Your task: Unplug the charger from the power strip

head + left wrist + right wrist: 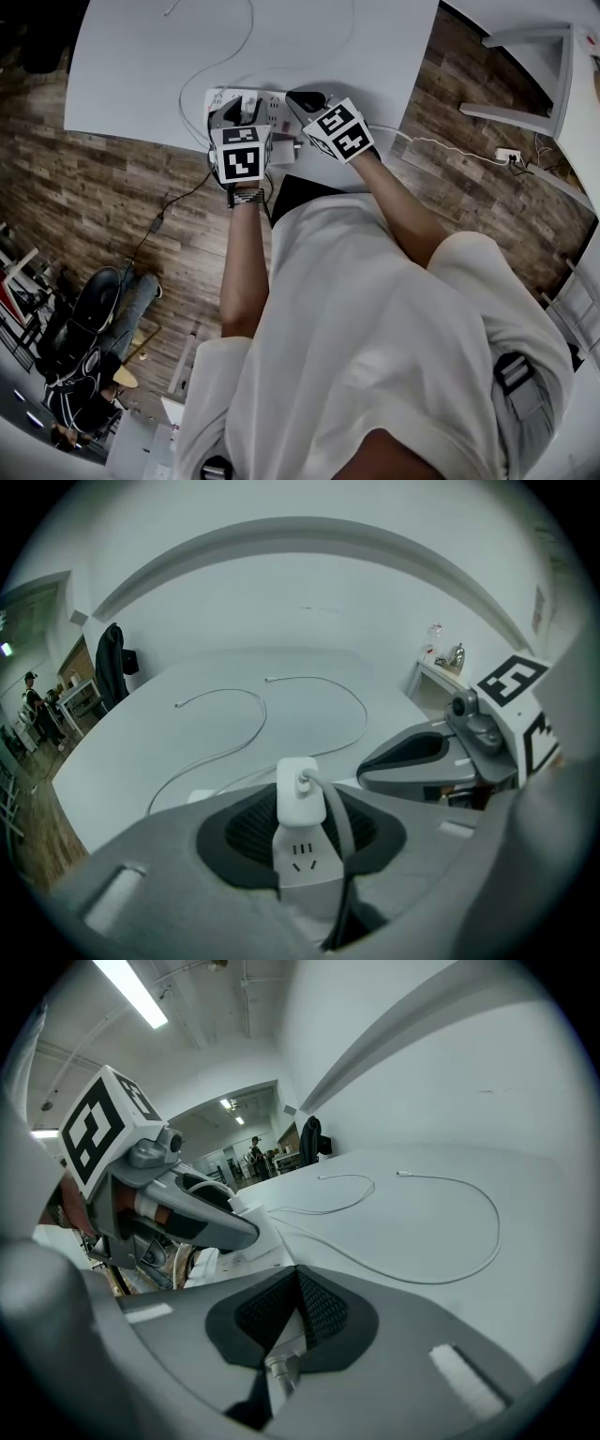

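Observation:
A white power strip (267, 96) lies at the near edge of the white table (141, 56). My left gripper (239, 111) is shut on the strip (305, 862), one dark pad against each side. A white charger (298, 794) is plugged into the strip just beyond the jaws, and a grey cord (339, 836) runs back from it. My right gripper (309, 99) hovers just right of the strip with its pad tips together (296, 1275). Nothing I can identify is gripped. From the left gripper view the right gripper (412, 757) sits apart from the charger.
Thin white cables (234, 733) curl across the table beyond the strip, and another cable (450, 1260) loops on the right. Wood floor surrounds the table. A white piece of furniture (534, 75) and a floor socket (507, 155) are to the right.

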Demonstrator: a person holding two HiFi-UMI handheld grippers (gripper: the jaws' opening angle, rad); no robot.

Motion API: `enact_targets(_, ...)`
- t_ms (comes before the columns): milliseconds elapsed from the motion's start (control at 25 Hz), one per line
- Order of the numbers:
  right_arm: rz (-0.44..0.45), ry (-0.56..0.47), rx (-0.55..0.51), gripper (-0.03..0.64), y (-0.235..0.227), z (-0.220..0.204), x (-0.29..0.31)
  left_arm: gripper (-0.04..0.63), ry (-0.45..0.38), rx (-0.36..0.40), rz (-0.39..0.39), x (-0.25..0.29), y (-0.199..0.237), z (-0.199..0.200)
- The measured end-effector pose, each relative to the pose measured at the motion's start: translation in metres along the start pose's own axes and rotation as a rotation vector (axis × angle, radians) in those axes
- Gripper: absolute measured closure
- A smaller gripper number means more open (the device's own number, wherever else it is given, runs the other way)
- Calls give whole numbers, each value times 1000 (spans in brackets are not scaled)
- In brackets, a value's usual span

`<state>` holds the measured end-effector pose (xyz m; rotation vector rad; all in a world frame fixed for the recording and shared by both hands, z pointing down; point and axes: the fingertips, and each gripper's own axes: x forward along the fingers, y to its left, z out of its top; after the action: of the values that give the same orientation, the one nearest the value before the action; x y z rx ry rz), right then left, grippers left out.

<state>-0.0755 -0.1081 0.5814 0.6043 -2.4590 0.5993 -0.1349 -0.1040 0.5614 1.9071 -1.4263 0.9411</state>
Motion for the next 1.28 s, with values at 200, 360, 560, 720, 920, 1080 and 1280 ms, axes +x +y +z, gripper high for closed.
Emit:
enact_targets(200,0,-2,0,615,2,1,-2,454,-24,-87,-44,-3,1,0)
enact_targets(360,1,-2,3,615,1,1,0,454,-43,-152,-72,-3,5,1)
enact_targets(560,-1,-4,2,615,2,2,0,454,-43,-138,-66,-4,5,1)
enact_targets(720,-3,-5,-1,615,3,1,-2,454,-23,-49,-29,-5,1,1)
enact_targets(920,-3,-4,1,615,3,2,-1,454,-19,-27,-22,-5,2,2)
enact_targets(1080,-4,-4,2,615,2,3,-2,454,-40,-117,-65,-6,3,3)
enact_targets(1280,-1,-5,4,615,1,3,-1,454,-52,-156,-94,-5,5,4)
